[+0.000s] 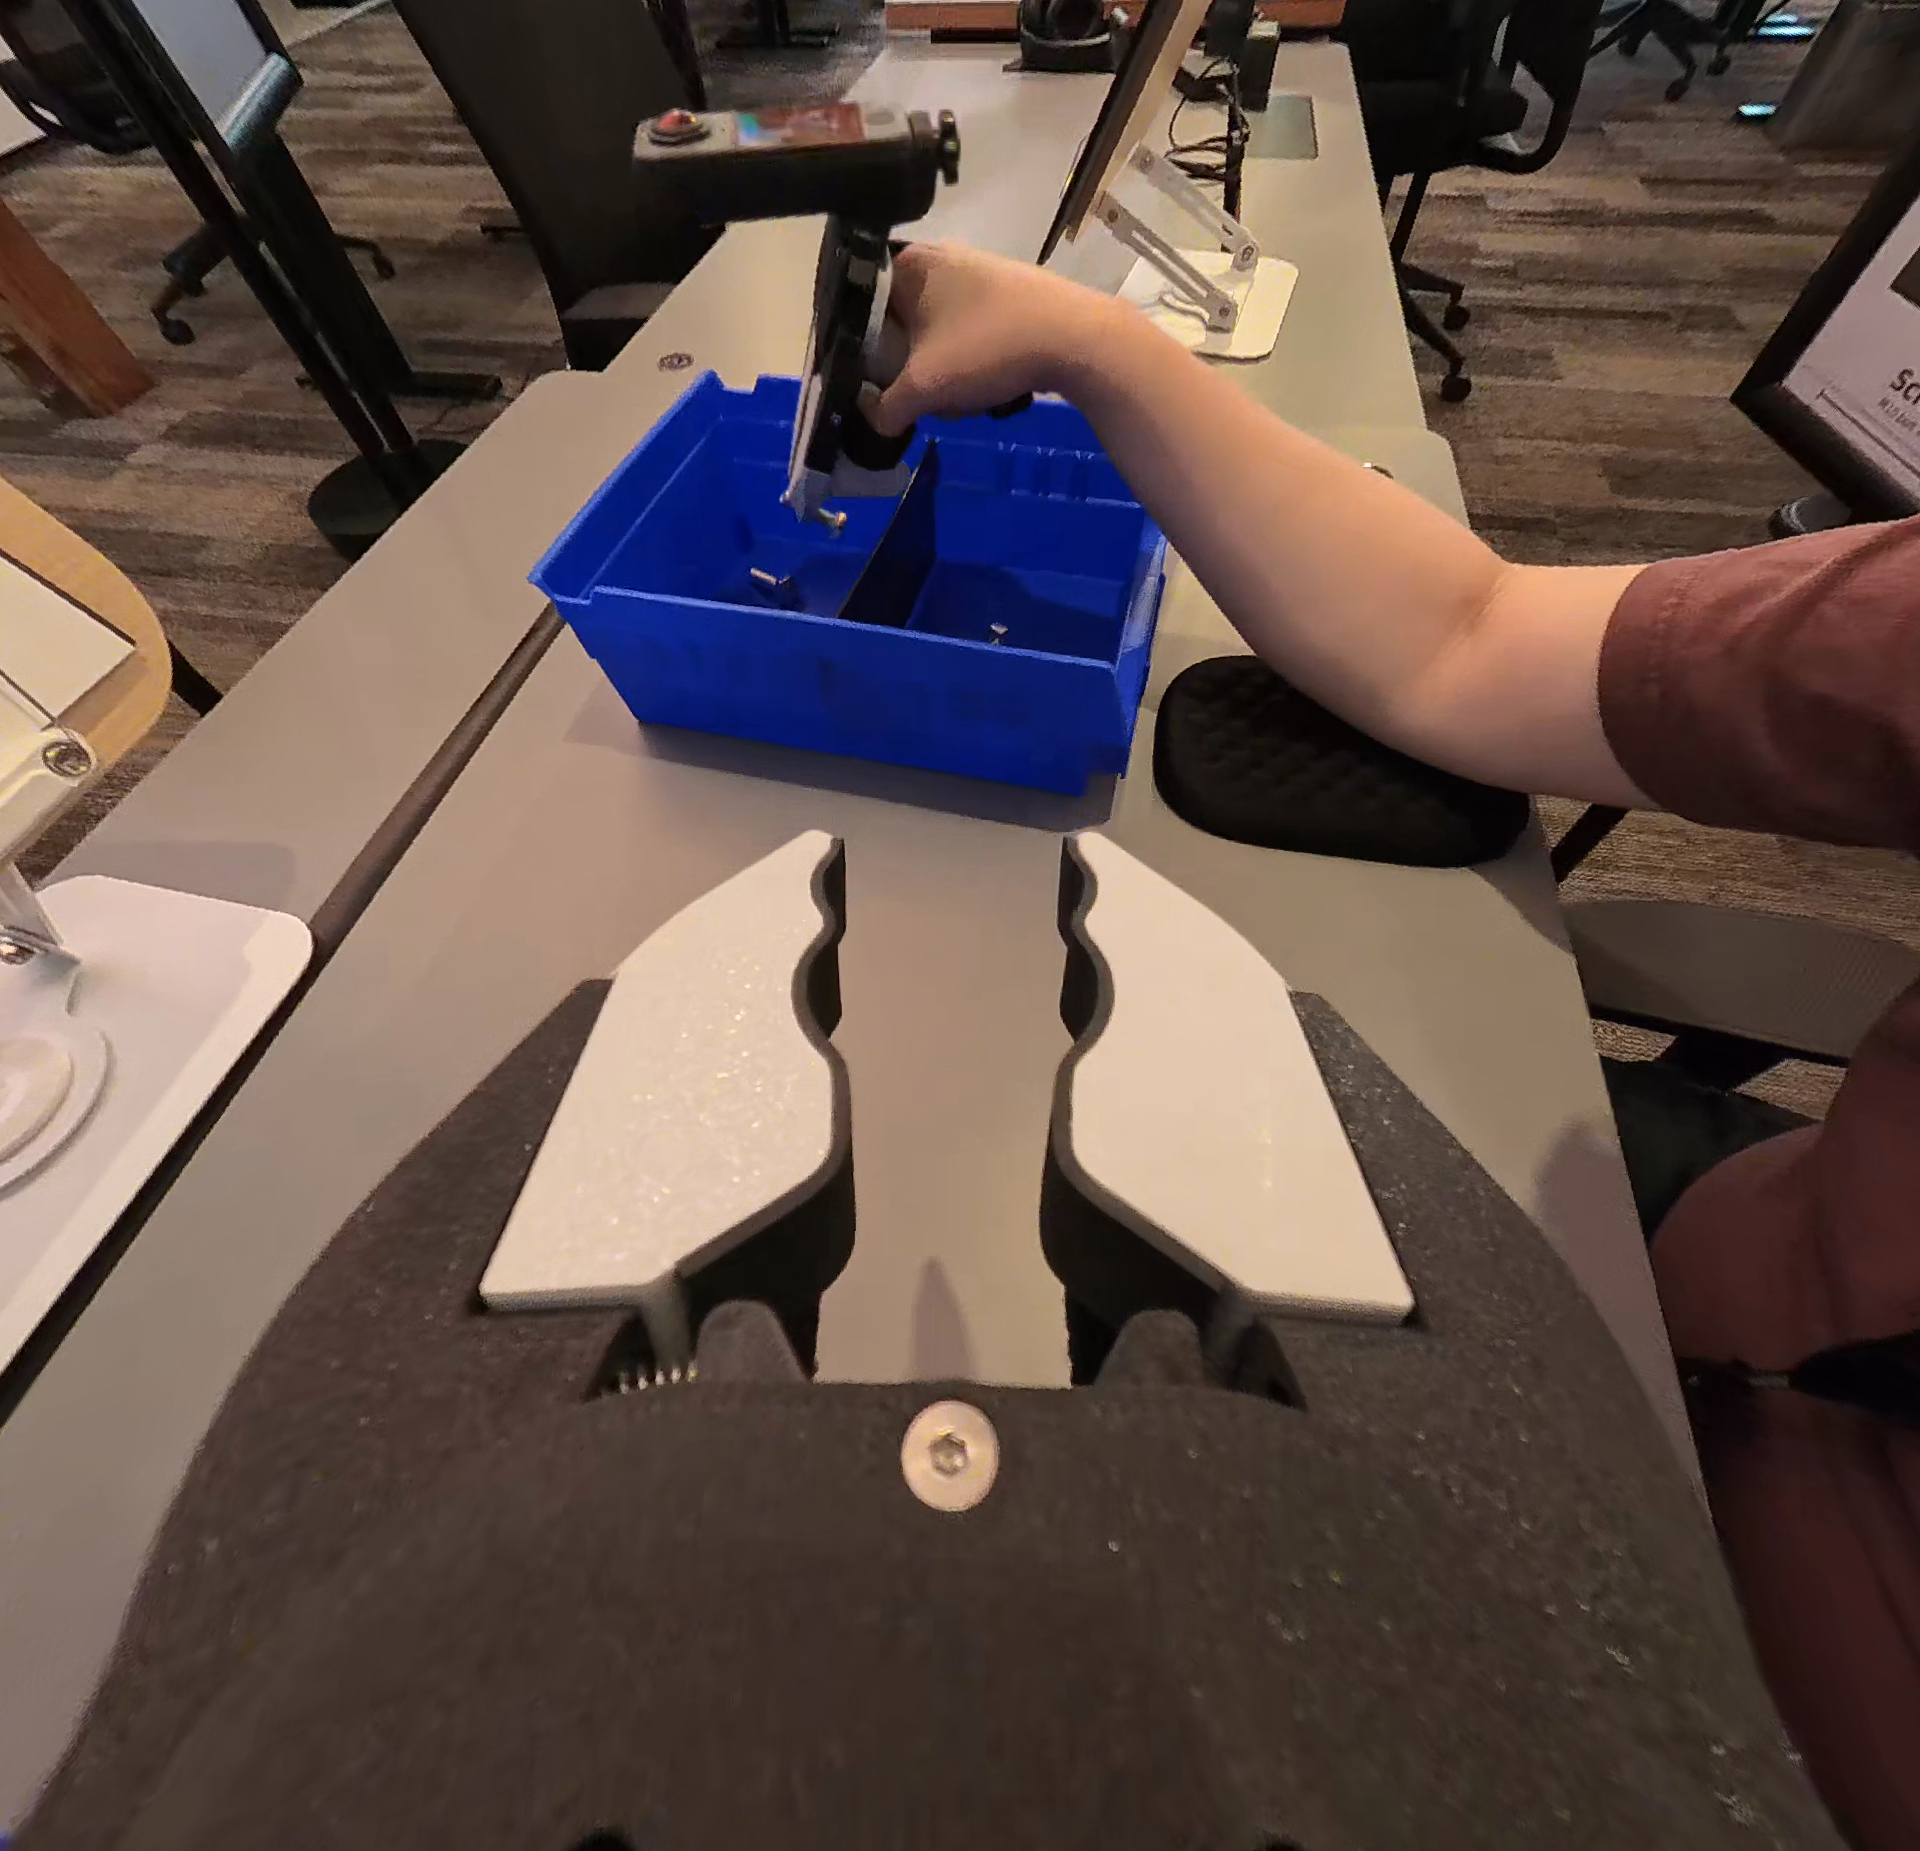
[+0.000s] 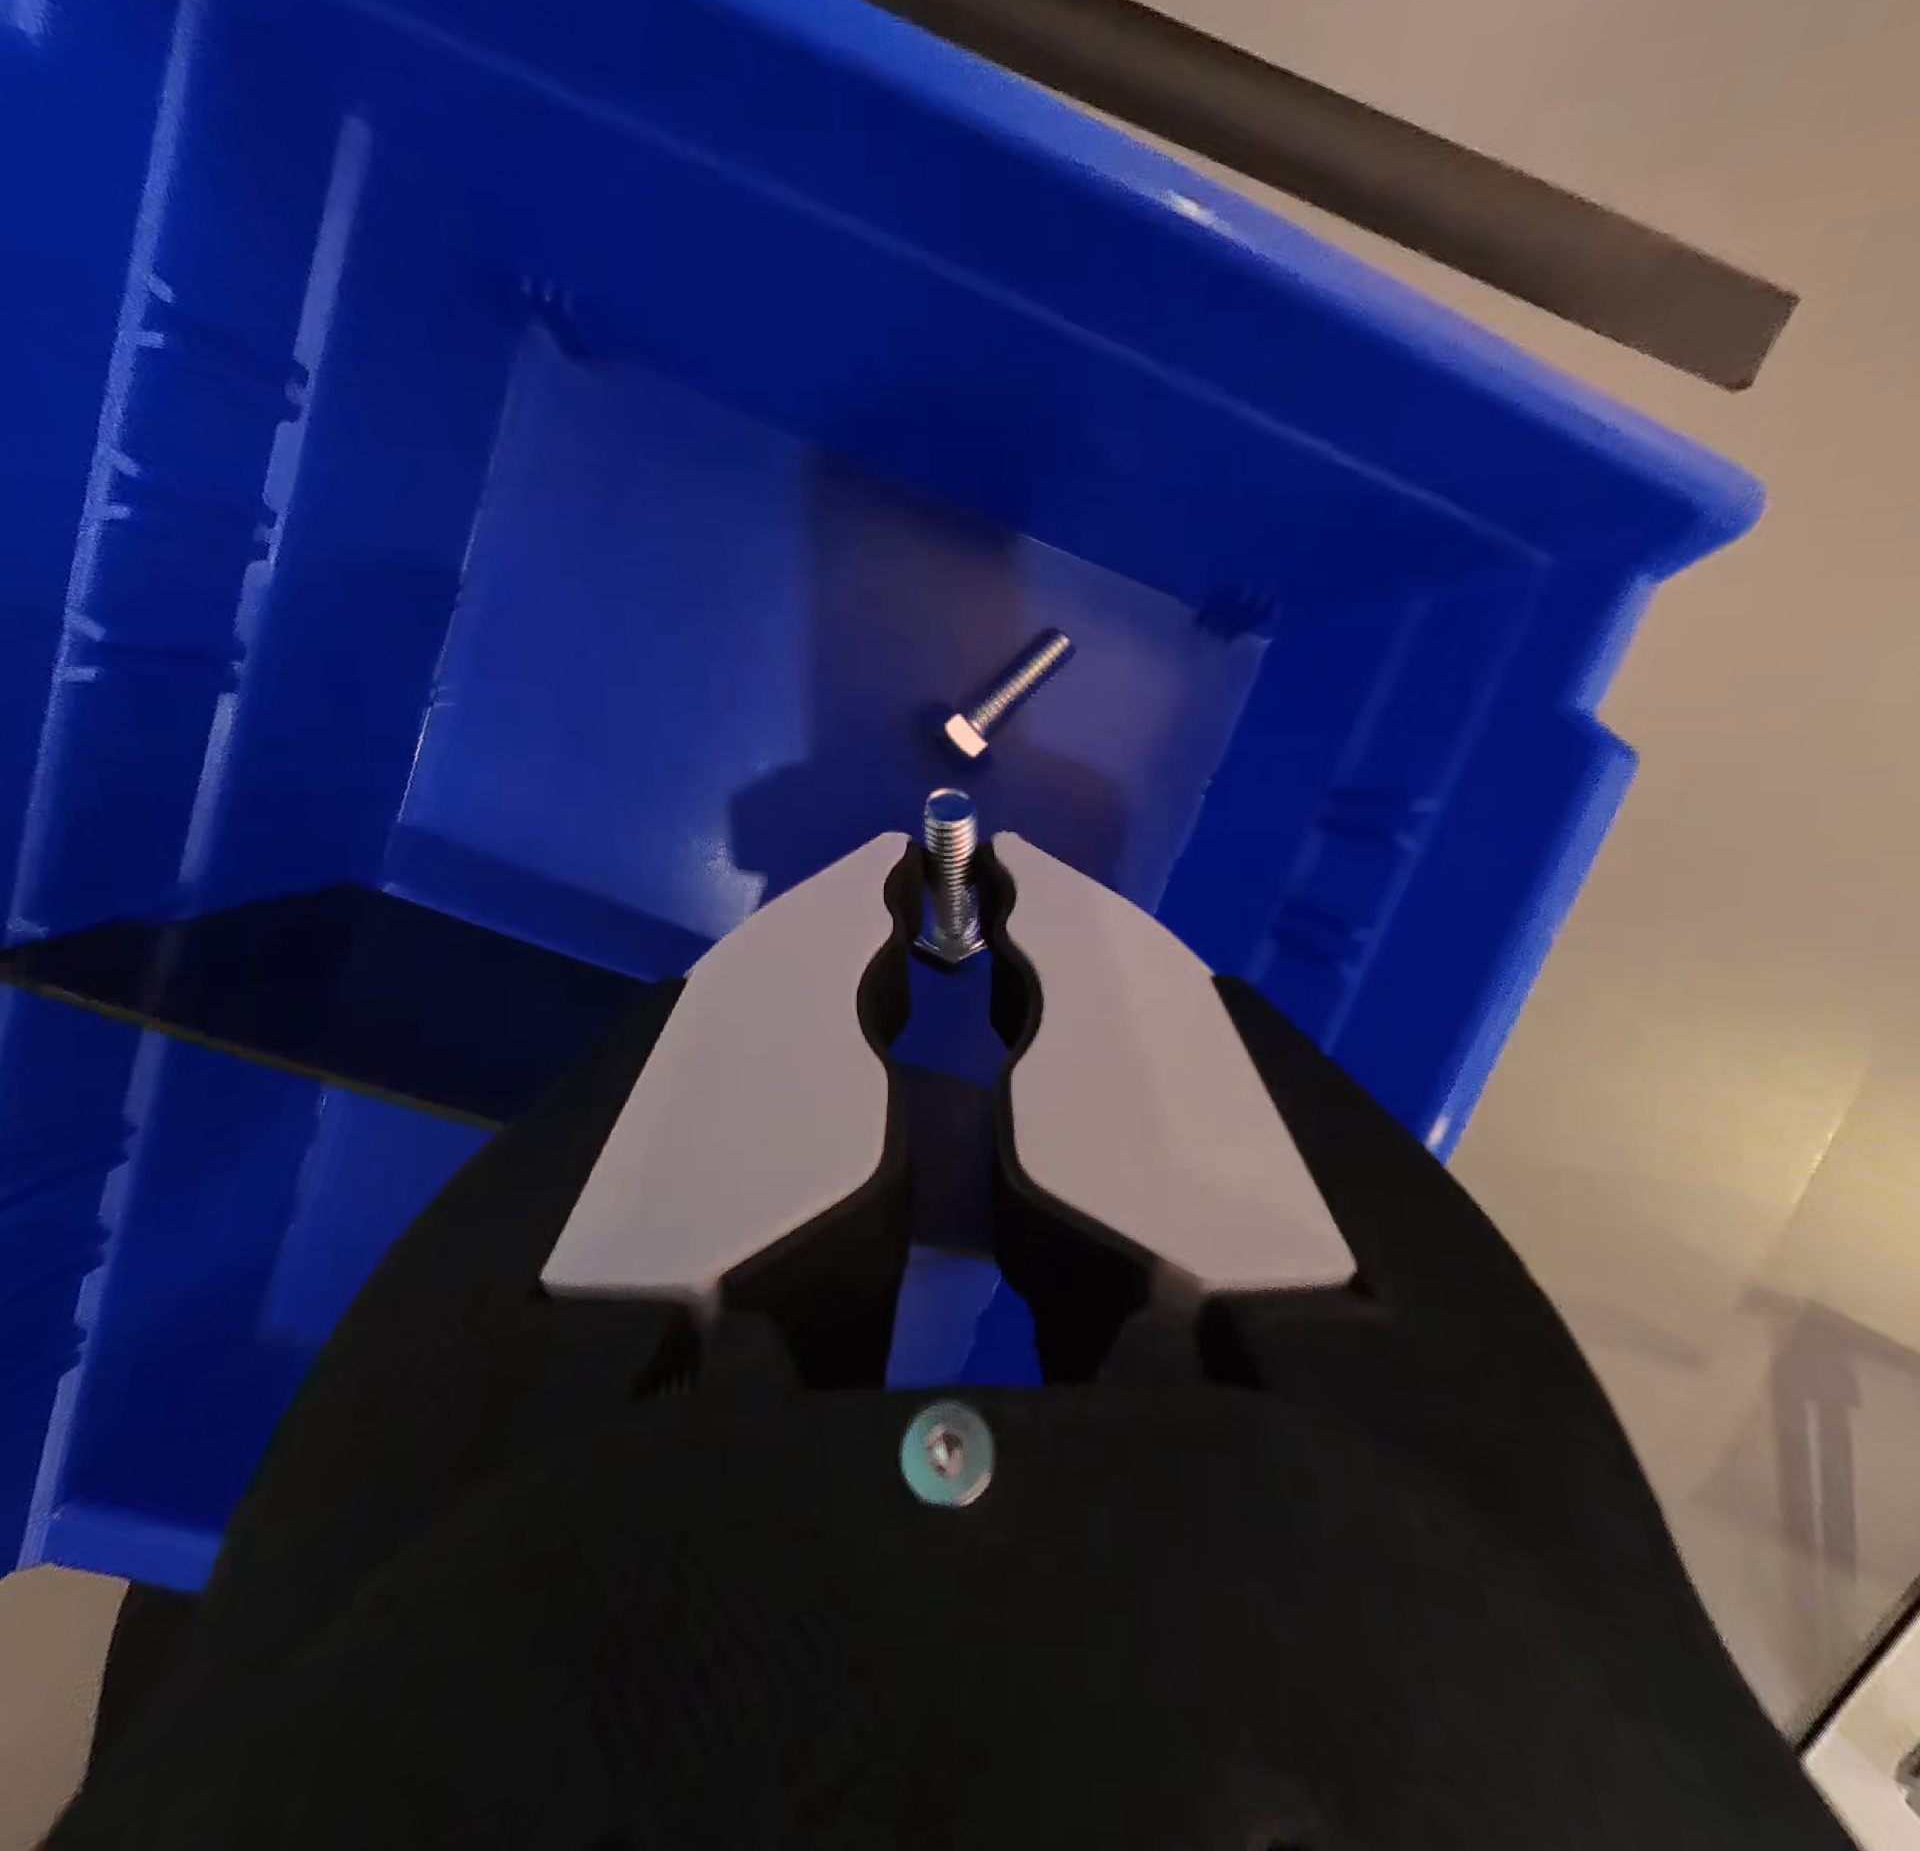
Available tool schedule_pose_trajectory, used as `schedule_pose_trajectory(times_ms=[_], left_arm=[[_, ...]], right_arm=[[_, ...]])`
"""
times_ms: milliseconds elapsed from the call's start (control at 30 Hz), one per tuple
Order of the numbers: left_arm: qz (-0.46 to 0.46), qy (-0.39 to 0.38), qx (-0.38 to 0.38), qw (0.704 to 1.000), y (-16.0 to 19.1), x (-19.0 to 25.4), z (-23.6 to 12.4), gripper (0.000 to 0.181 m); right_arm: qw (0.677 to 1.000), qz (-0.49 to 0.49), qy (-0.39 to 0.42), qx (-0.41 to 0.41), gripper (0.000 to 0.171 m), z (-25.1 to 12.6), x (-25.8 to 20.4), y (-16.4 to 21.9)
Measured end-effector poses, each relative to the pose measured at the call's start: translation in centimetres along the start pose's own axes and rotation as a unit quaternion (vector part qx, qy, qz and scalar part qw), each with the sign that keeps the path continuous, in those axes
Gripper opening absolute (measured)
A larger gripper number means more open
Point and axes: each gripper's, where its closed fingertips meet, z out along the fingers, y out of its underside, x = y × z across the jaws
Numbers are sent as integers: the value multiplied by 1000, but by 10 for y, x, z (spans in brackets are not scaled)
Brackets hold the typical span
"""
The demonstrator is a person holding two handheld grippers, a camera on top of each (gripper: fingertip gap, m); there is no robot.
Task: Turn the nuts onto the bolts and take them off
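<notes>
where the right gripper (image 2: 951,845) reaches down into the blue bin (image 1: 862,695), its fingers are nearly closed and pinch a bolt (image 2: 948,882) between the tips, thread end pointing out past them and hex head back between the fingers. the bolt is held clear above the bin floor. a second bolt (image 2: 1006,695) lies loose on the floor of that same compartment, just beyond the held one, not touching it.

the bin sits on a grey table (image 1: 416,866) and is split by a dark divider (image 1: 894,544). seen from the left wrist view, the left compartment holds the loose bolt (image 1: 772,582) while the right gripper (image 1: 805,502) hangs over it with its bolt (image 1: 828,519); the right compartment holds one small metal piece (image 1: 998,631), too small to tell whether it is a nut.

the left gripper (image 1: 951,856) hovers over the table short of the bin, fingers spread wide apart with nothing between them. a black pad (image 1: 1320,762) lies on the table just right of the bin, under the person's forearm (image 1: 1351,596).
</notes>
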Motion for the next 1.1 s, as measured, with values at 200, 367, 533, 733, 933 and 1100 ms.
schedule_pose_trajectory(times_ms=[200,367,533,733,933,1100], left_arm=[[-15,-3,-12,1000,5,-8,-3,40],[-7,-84,-41,996,11,-36,-32,39],[-44,-224,-143,963,50,-88,-92,37],[-179,-328,-316,872,150,-149,-148,22],[-305,-351,-388,796,226,-179,-165,13],[-366,-350,-409,759,259,-171,-183,14]], right_arm=[[996,-3,79,52,33,-15,18,-18],[977,-20,89,194,31,-73,-1,-58],[940,-83,102,315,29,-140,-51,-88],[916,-157,79,360,27,-166,-112,-98],[932,-178,98,300,31,-138,-110,-94],[937,-185,85,283,32,-130,-111,-92]])
